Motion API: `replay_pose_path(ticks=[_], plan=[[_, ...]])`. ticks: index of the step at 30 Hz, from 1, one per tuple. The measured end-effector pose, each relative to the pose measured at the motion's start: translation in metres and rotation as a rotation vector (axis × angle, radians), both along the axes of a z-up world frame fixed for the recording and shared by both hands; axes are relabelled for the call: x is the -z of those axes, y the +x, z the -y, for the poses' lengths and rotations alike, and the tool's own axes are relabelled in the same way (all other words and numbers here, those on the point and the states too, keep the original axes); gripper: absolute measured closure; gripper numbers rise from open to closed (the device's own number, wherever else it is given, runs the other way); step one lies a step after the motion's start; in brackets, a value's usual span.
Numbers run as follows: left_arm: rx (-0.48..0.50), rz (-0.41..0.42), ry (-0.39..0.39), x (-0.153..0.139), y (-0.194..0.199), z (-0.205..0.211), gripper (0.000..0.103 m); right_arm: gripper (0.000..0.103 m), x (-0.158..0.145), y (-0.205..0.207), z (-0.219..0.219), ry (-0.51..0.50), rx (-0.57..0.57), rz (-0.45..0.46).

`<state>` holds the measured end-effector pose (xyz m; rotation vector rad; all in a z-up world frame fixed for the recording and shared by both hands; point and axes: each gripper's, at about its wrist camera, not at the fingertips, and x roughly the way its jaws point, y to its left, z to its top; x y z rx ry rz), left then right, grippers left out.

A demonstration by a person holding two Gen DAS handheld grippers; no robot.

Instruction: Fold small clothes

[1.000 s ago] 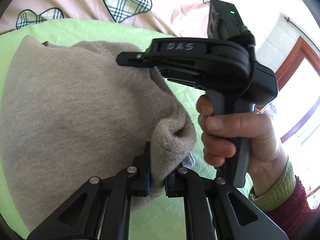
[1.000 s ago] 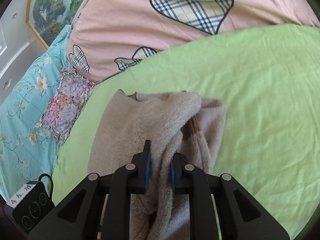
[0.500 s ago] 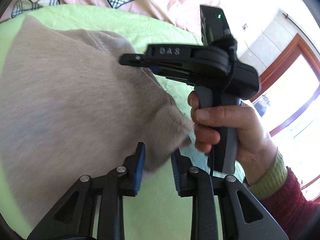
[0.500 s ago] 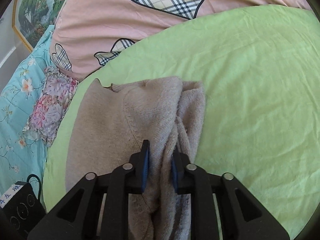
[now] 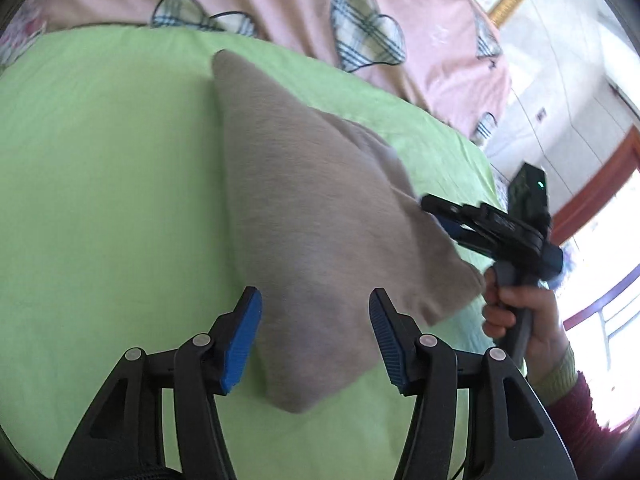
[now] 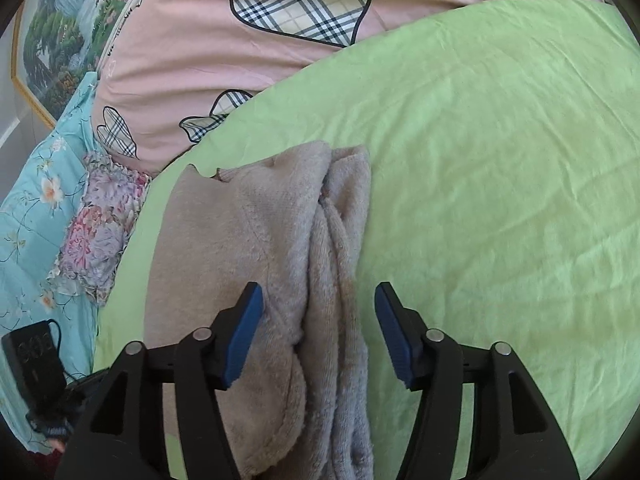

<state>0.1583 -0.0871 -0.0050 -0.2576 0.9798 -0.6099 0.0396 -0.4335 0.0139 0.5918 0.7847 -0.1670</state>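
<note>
A beige knit garment point(image 5: 312, 216) lies folded on the green sheet point(image 5: 100, 184). My left gripper point(image 5: 315, 340) is open, its blue pads on either side of the garment's near end, not gripping it. The right gripper point(image 5: 436, 210) shows in the left wrist view at the garment's right edge. In the right wrist view my right gripper point(image 6: 318, 340) is open, jaws wide apart over the garment point(image 6: 272, 264), which lies bunched in long folds between them.
A pink quilt with plaid hearts point(image 6: 304, 4) lies beyond the green sheet point(image 6: 500, 168). A floral pillow point(image 6: 96, 232) and blue bedding point(image 6: 28, 208) are at the left, with a black device point(image 6: 32, 364) near the corner. A window shows at the right point(image 5: 608, 272).
Both grippers have opened and let go of the garment. It has dropped flat onto the sheet. The left gripper has pulled back, and the right gripper now sits farther away.
</note>
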Motion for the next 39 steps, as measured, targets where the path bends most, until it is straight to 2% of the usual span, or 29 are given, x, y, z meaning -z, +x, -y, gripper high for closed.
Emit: replay_pose_path(ticks=[3, 7, 14, 16, 18, 19, 20, 21, 25, 29, 35, 39], plan=[[-0.018, -0.052, -0.025, 0.006, 0.018, -0.009, 0.043, 0.039, 0.002, 0.003, -0.003, 0.017, -0.010, -0.005], [-0.036, -0.063, -0.027, 0.013, 0.031, -0.012, 0.038, 0.037, 0.006, 0.006, -0.004, 0.031, -0.026, -0.005], [0.008, -0.172, -0.121, 0.044, 0.076, 0.024, 0.028, 0.036, 0.021, 0.022, 0.003, 0.108, -0.042, -0.004], [0.015, -0.192, -0.146, 0.052, 0.089, 0.032, 0.026, 0.036, 0.031, 0.033, 0.004, 0.135, -0.053, -0.029], [0.021, -0.198, -0.177, 0.057, 0.097, 0.034, 0.029, 0.037, 0.034, 0.037, 0.003, 0.135, -0.056, -0.028], [0.032, -0.194, -0.196, 0.057, 0.101, 0.035, 0.041, 0.038, 0.034, 0.038, 0.002, 0.132, -0.060, -0.029], [0.040, -0.193, -0.202, 0.057, 0.102, 0.036, 0.046, 0.051, 0.035, 0.039, 0.001, 0.139, -0.068, -0.032], [0.040, -0.184, -0.197, 0.056, 0.102, 0.037, 0.048, 0.057, 0.035, 0.040, -0.001, 0.144, -0.069, -0.036], [0.041, -0.143, -0.179, 0.041, 0.089, 0.033, 0.059, 0.066, 0.023, 0.036, -0.016, 0.102, -0.071, -0.021], [0.044, -0.085, -0.165, 0.017, 0.063, 0.006, 0.060, 0.068, 0.010, 0.029, -0.045, 0.107, -0.115, 0.025], [0.019, -0.021, -0.119, -0.009, 0.013, -0.067, 0.061, 0.068, 0.013, 0.031, -0.112, 0.157, -0.205, 0.066], [0.019, 0.013, -0.085, -0.014, -0.020, -0.108, 0.060, 0.068, 0.023, 0.034, -0.161, 0.184, -0.257, 0.075]])
